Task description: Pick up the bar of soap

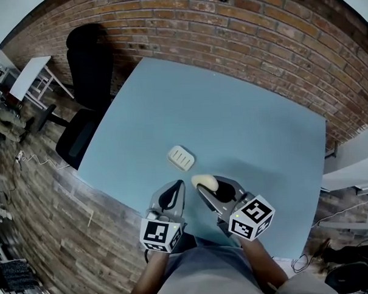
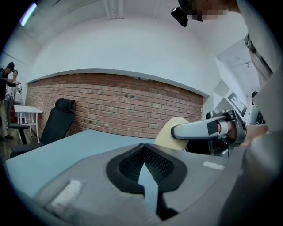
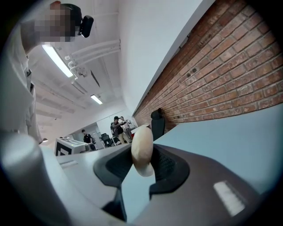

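A cream oval bar of soap (image 1: 205, 183) is lifted off the blue table (image 1: 231, 111), pinched on edge between the jaws of my right gripper (image 1: 208, 188). In the right gripper view the soap (image 3: 142, 152) stands upright between the dark pads, and that right gripper (image 3: 142, 170) is shut on it. My left gripper (image 1: 175, 191) hovers just to its left with its jaws together and nothing in them. The left gripper view looks over the left gripper (image 2: 146, 165) at the soap (image 2: 170, 132) clamped in a right finger (image 2: 194, 130).
A white ribbed soap dish (image 1: 181, 157) lies on the table just beyond both grippers. A black office chair (image 1: 84, 87) stands at the table's left edge. A brick wall (image 1: 258, 36) runs behind the table. People stand far off in the room (image 3: 117, 128).
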Motion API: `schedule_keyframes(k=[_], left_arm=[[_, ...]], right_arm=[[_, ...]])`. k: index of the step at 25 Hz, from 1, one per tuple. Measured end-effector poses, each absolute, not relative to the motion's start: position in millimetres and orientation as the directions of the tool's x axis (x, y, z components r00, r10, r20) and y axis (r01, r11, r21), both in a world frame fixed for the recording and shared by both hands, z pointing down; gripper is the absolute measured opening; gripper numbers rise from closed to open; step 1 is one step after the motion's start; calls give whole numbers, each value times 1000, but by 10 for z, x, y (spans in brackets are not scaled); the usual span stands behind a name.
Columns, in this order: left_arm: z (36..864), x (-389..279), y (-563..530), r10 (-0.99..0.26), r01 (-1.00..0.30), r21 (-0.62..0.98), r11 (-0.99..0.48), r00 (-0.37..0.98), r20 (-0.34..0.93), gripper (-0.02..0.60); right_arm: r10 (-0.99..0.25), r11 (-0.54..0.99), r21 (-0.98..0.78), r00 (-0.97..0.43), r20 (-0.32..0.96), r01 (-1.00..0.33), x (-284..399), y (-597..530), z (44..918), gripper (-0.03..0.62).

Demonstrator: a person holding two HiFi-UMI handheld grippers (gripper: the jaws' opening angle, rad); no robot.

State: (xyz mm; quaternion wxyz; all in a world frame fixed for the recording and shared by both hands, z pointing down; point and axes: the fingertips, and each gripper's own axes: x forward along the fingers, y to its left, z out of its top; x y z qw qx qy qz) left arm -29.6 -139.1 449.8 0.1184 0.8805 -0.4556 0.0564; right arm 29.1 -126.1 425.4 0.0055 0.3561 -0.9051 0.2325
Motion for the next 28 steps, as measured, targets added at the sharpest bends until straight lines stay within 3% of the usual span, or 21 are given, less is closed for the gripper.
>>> schedule_keyframes(k=[28], left_arm=[[3900, -111, -1256, -789, -791, 141, -596, 609, 78, 5]], right_arm=[[-701, 654, -359, -712, 45, -666, 568, -1098, 3640, 117]])
